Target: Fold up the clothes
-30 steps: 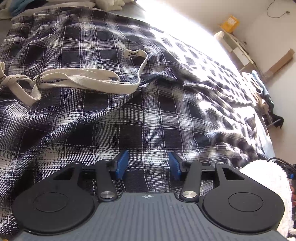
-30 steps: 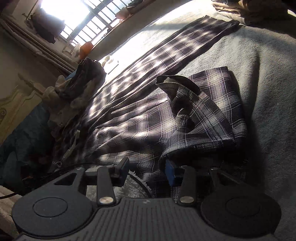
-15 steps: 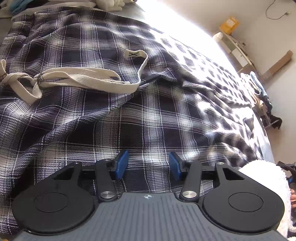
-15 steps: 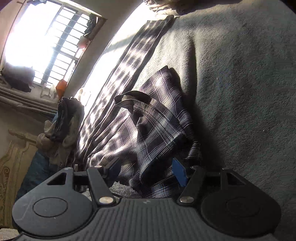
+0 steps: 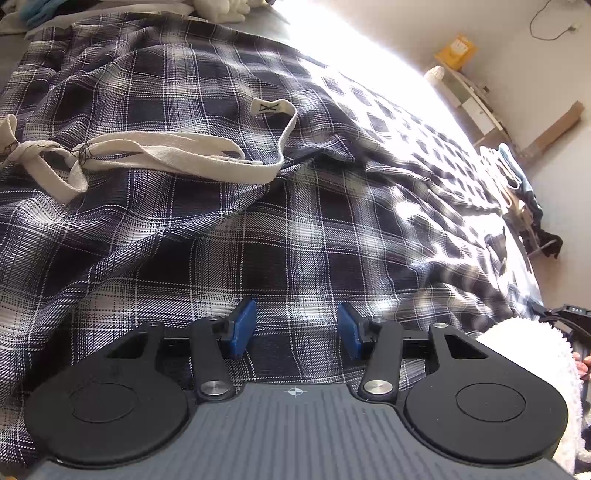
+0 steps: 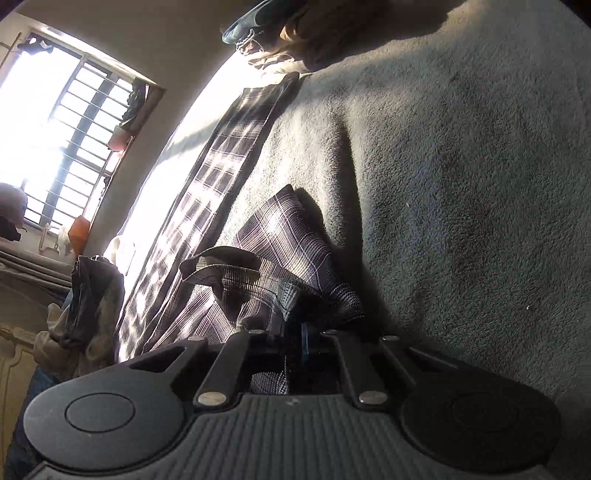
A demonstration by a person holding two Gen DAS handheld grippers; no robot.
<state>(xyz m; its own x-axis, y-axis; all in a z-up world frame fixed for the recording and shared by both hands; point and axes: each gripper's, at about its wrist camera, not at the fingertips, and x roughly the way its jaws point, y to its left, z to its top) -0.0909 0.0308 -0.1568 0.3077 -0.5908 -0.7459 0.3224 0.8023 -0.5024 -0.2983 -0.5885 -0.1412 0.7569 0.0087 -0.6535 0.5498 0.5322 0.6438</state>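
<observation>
A dark blue and white plaid garment (image 5: 258,221) with a cream drawstring (image 5: 177,155) fills the left wrist view. My left gripper (image 5: 295,328) rests low over it, open, its blue pads apart with flat cloth beneath them and nothing pinched. In the right wrist view the same plaid garment (image 6: 280,236) lies bunched on a grey fleece blanket (image 6: 461,184), with one long strip (image 6: 229,147) running toward the window. My right gripper (image 6: 299,339) is closing on a bunched fold of that cloth, its jaws nearly together with the fabric pinched between them.
White fleecy cloth (image 5: 532,354) sits at the left gripper's right side. A shelf (image 5: 465,92) stands by the far wall. A barred window (image 6: 62,129), a heap of clothes (image 6: 85,295) at the left and another pile (image 6: 295,29) at the blanket's far end.
The right gripper rolled and shifted across the blanket, opened wider, then closed on the bunched plaid fold. The left gripper stayed still and open.
</observation>
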